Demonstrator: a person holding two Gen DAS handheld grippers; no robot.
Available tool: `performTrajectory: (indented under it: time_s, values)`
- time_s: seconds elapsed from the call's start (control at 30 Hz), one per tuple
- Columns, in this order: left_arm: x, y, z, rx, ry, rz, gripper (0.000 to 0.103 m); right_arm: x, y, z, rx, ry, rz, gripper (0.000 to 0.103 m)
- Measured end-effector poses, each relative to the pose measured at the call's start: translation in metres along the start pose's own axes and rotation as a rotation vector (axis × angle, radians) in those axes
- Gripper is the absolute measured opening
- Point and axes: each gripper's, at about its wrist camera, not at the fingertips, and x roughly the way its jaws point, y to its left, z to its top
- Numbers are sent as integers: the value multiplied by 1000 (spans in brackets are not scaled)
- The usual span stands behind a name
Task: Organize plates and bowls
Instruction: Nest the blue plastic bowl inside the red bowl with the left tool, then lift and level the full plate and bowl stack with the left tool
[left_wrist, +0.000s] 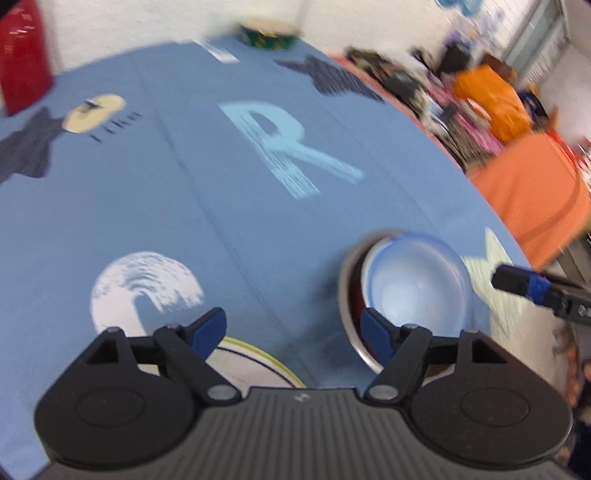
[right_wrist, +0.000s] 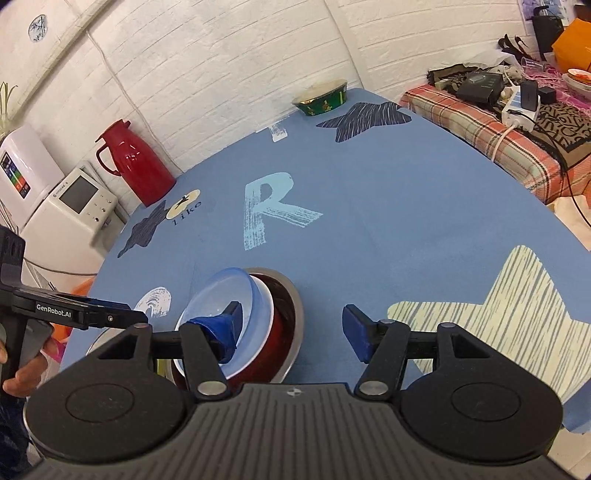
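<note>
We see a round table under a blue cloth (right_wrist: 388, 192) printed with stars and a pale letter R (right_wrist: 269, 210). Near its front edge stands a stack of 3 bowls: a steel bowl (right_wrist: 293, 306) at the bottom, a red bowl (right_wrist: 275, 332) nested in it, and a clear blue bowl (right_wrist: 236, 295) on top, tilted toward 9 o'clock in the right wrist view. In the left wrist view the same stack sits at 4 o'clock of the R, blurred, with the clear blue bowl (left_wrist: 417, 280) inside the steel bowl (left_wrist: 345, 295).

The right gripper (right_wrist: 291, 321) has its jaws spread wide and holds nothing; its left finger (right_wrist: 221, 328) lies over the clear bowl's opening, though we cannot tell whether it touches, and its right finger is over bare cloth at 3 o'clock of the stack.

The left gripper (left_wrist: 293, 326) is likewise released, jaws apart with nothing between them. Its right finger (left_wrist: 376, 336) is at the stack's near rim, and a white plate (left_wrist: 255, 365) with a yellow edge shows just beneath its left finger.

At 12 o'clock on the far rim of the table rests a green patterned bowl (right_wrist: 321, 98). A red jug (right_wrist: 135, 162) stands off the table at 10 o'clock. A hand (right_wrist: 22, 373) grips the left gripper's handle at the right view's left edge
</note>
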Motion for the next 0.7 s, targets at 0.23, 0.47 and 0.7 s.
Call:
performTrajectory:
  time_s: [0.23, 0.47, 0.7]
  values:
    - [34, 0, 5, 23, 127, -53, 74, 4, -3, -7, -16, 62, -57, 46]
    - [52, 5, 7, -6, 132, -57, 75, 21, -2, -11, -67, 114, -103, 47]
    - [55, -3, 2, 31, 83, -10, 76, 34, 2, -9, -73, 148, -109, 48]
